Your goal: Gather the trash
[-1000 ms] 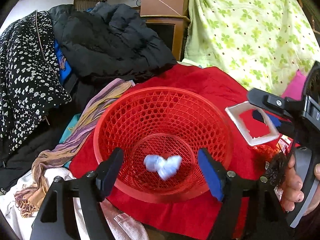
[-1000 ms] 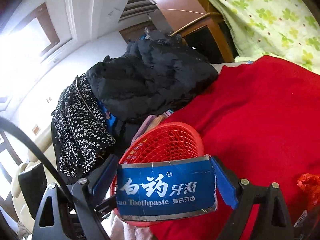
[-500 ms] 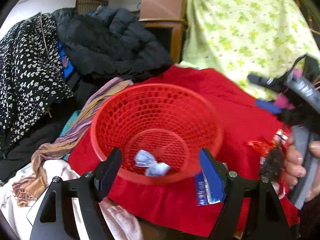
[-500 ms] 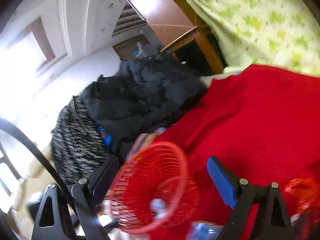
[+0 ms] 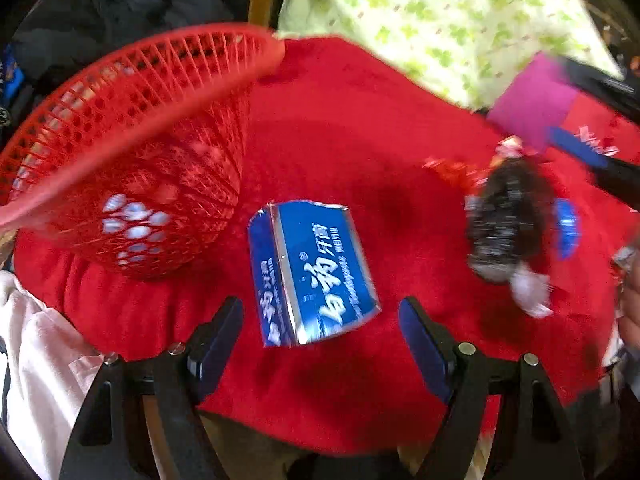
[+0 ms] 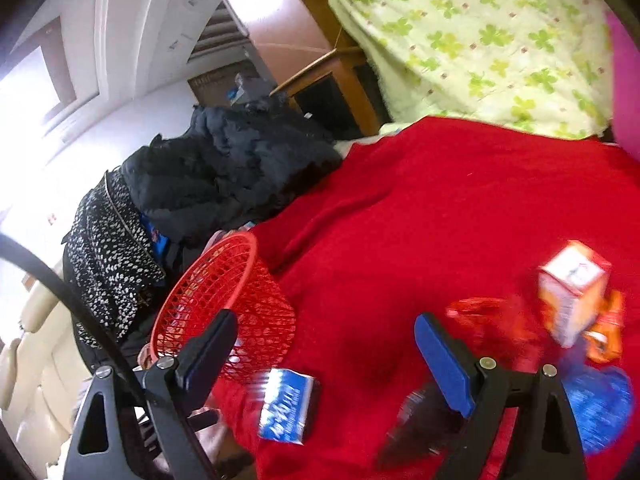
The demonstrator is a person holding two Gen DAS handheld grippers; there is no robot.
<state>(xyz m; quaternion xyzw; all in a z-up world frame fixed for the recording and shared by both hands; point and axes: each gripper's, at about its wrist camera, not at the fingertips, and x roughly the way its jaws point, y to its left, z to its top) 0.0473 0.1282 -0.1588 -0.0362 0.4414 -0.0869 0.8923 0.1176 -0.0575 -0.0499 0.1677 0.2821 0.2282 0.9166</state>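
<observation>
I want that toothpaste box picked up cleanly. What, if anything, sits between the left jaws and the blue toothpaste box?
Nothing visible. The toothpaste box lies on the red cloth just ahead of the open left gripper, with only bare cloth between. The red basket stands off to the side.
</observation>
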